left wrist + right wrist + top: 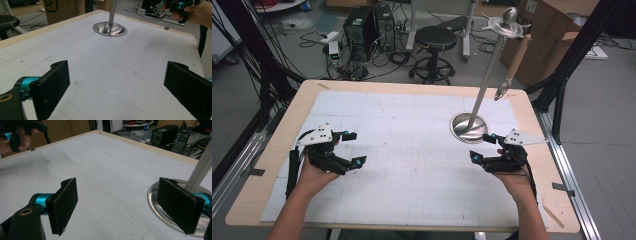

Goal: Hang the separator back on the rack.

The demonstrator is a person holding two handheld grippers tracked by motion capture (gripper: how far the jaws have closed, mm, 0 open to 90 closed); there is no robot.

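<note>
Each black gripper, the left gripper (pixel 350 149) and the right gripper (pixel 484 147), is fitted with teal joints, ribbed pads, a grey three-cornered plate drilled with holes, and a black cable.

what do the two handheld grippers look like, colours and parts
Both the left gripper and the right gripper are black frames with small teal fittings at the jaw mounts. Each carries a grey three-cornered plate on top, dotted with small holes, and a black cable trails from each. In the gripper views the jaws are flat black rectangular pads with a rough, ribbed face. The forearms are bare, no sleeves.
</note>
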